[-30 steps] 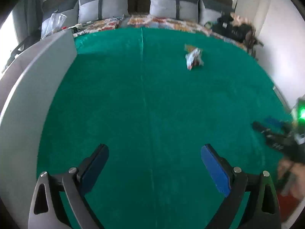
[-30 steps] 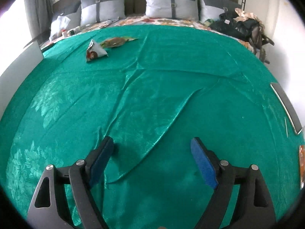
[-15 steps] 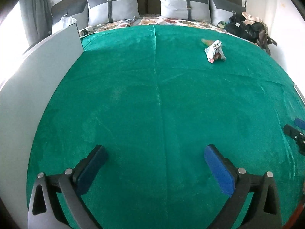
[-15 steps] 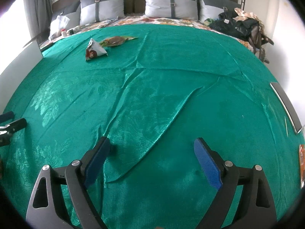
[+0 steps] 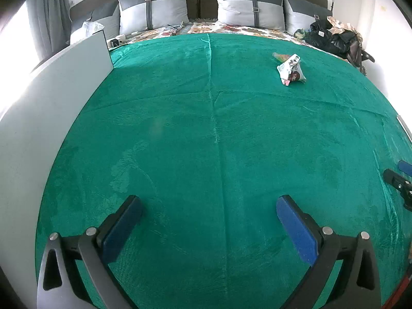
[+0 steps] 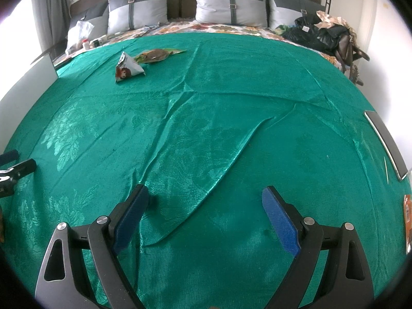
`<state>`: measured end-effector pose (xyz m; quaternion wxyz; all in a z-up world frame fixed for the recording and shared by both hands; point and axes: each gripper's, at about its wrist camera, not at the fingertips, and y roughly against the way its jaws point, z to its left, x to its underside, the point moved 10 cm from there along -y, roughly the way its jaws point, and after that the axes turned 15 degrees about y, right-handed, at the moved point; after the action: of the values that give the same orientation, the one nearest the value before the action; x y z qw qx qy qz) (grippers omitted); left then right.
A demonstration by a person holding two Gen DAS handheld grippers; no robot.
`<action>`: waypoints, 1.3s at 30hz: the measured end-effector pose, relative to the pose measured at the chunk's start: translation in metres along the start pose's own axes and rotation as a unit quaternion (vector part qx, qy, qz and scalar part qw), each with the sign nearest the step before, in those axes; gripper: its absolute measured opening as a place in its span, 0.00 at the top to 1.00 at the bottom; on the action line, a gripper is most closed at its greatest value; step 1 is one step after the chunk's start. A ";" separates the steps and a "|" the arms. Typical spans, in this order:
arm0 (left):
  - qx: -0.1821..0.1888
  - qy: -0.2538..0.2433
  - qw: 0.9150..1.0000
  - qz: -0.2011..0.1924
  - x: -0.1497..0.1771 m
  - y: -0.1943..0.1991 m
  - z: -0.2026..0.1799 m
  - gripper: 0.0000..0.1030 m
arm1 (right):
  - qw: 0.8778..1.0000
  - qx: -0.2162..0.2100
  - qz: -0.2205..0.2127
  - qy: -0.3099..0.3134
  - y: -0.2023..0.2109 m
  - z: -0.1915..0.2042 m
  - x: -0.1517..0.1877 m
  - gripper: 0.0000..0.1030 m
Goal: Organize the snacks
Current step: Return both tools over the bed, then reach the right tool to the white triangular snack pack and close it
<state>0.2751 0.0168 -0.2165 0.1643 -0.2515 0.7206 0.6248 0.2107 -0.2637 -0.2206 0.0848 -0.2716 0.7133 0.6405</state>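
Note:
A white triangular snack packet (image 5: 291, 70) lies far off on the green bedspread (image 5: 206, 141), with a flat green snack packet (image 5: 280, 56) just behind it. Both show in the right wrist view too: the white packet (image 6: 128, 68) and the green packet (image 6: 157, 54) at the far left. My left gripper (image 5: 209, 209) is open and empty, low over the near bedspread. My right gripper (image 6: 205, 200) is open and empty over a creased patch. Each gripper's tip shows at the edge of the other's view.
A grey-white panel (image 5: 51, 97) stands along the bed's left edge. Pillows (image 5: 249, 7) line the headboard. Dark bags and clothes (image 5: 332, 38) pile at the far right corner. A grey flat panel (image 6: 386, 141) and an orange packet (image 6: 407, 213) sit at the right edge.
The left gripper has swung and levelled, so the snacks now sit further right and the side panel further left in its view. The right gripper has barely moved. Both stay open.

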 end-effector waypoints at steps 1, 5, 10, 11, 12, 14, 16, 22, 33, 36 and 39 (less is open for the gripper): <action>0.000 0.000 1.000 0.000 0.000 0.000 0.000 0.00 | 1.000 0.000 0.000 0.000 0.000 0.000 0.000 0.11; 0.000 0.000 1.000 0.000 0.000 0.000 0.000 0.00 | 1.000 0.000 0.000 -0.001 0.000 -0.001 0.000 0.11; 0.000 -0.001 1.000 0.000 0.000 -0.001 0.000 0.00 | 1.000 -0.001 0.000 0.000 0.000 -0.001 0.000 0.11; 0.000 -0.001 1.000 0.000 0.000 -0.001 0.000 0.00 | 1.000 -0.001 0.000 -0.001 0.000 -0.002 0.001 0.11; 0.000 -0.001 1.000 0.000 0.000 -0.001 0.000 0.00 | 1.000 -0.002 -0.001 -0.001 0.001 -0.002 0.001 0.10; 0.001 -0.001 1.000 0.000 0.000 -0.001 0.000 0.00 | 1.000 -0.002 0.000 -0.001 0.000 -0.002 0.001 0.10; 0.001 -0.001 1.000 0.001 0.000 -0.001 0.000 0.00 | 1.000 -0.001 0.000 -0.001 0.001 -0.002 0.001 0.10; 0.001 -0.001 1.000 0.001 -0.001 -0.001 0.000 0.00 | 1.000 -0.012 0.014 0.009 -0.003 0.000 -0.002 0.10; 0.002 -0.002 1.000 0.001 -0.001 -0.002 0.000 0.00 | 0.992 -0.123 -0.028 -0.004 -0.047 0.051 -0.160 0.13; 0.002 -0.002 1.000 0.001 -0.001 -0.002 -0.001 0.00 | 0.993 -0.120 -0.010 0.011 -0.073 0.069 -0.182 0.13; 0.002 -0.002 1.000 0.001 -0.001 -0.002 -0.001 0.00 | 0.994 -0.104 0.018 0.028 -0.099 0.084 -0.191 0.15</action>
<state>0.2772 0.0162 -0.2174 0.1655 -0.2488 0.7219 0.6242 0.4013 -0.1330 -0.2307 0.0248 -0.2835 0.6499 0.7047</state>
